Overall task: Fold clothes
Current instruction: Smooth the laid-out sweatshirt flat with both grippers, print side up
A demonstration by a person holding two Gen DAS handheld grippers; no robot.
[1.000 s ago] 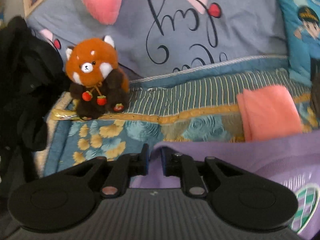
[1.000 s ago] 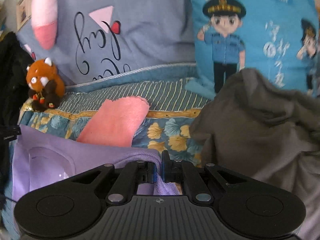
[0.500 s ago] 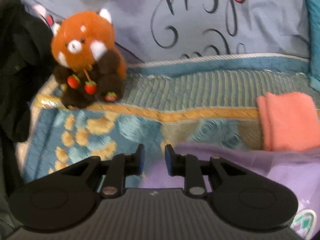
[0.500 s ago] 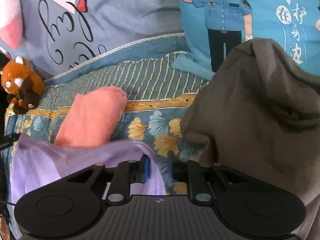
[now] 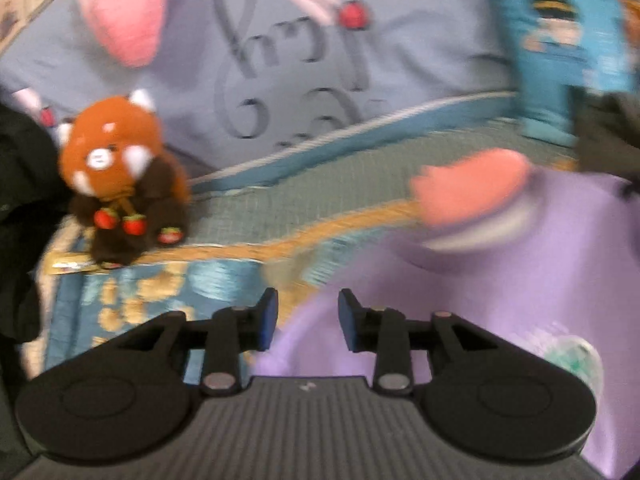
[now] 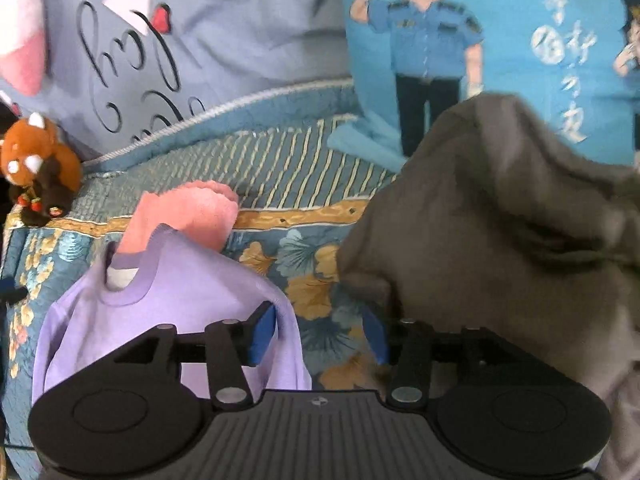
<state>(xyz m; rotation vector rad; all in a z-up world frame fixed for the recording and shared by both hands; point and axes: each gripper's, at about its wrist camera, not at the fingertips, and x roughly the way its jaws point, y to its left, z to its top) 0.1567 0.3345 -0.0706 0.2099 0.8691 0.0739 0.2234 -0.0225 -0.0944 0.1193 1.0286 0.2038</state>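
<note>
A lilac shirt [image 6: 176, 292] lies folded on the flowered bedspread, neckline toward the pillows; in the left wrist view it [image 5: 500, 280] fills the right side. My left gripper [image 5: 307, 316] is open and empty above the shirt's left edge. My right gripper [image 6: 318, 330] is open and empty, with its left finger over the shirt's right edge and its right finger against a brown-grey garment [image 6: 500, 248]. A folded pink cloth [image 6: 188, 216] lies just beyond the shirt's collar.
A red panda plush [image 5: 120, 176] sits at the left on the bedspread [image 6: 312, 280]. A grey-blue pillow [image 5: 320, 48] and a blue cartoon-policeman pillow [image 6: 460, 40] stand behind. A black garment [image 5: 20, 220] hangs at the far left.
Both grippers have opened and let go of the lilac shirt, which now lies on the bedspread. Both have drawn back and lifted a little.
</note>
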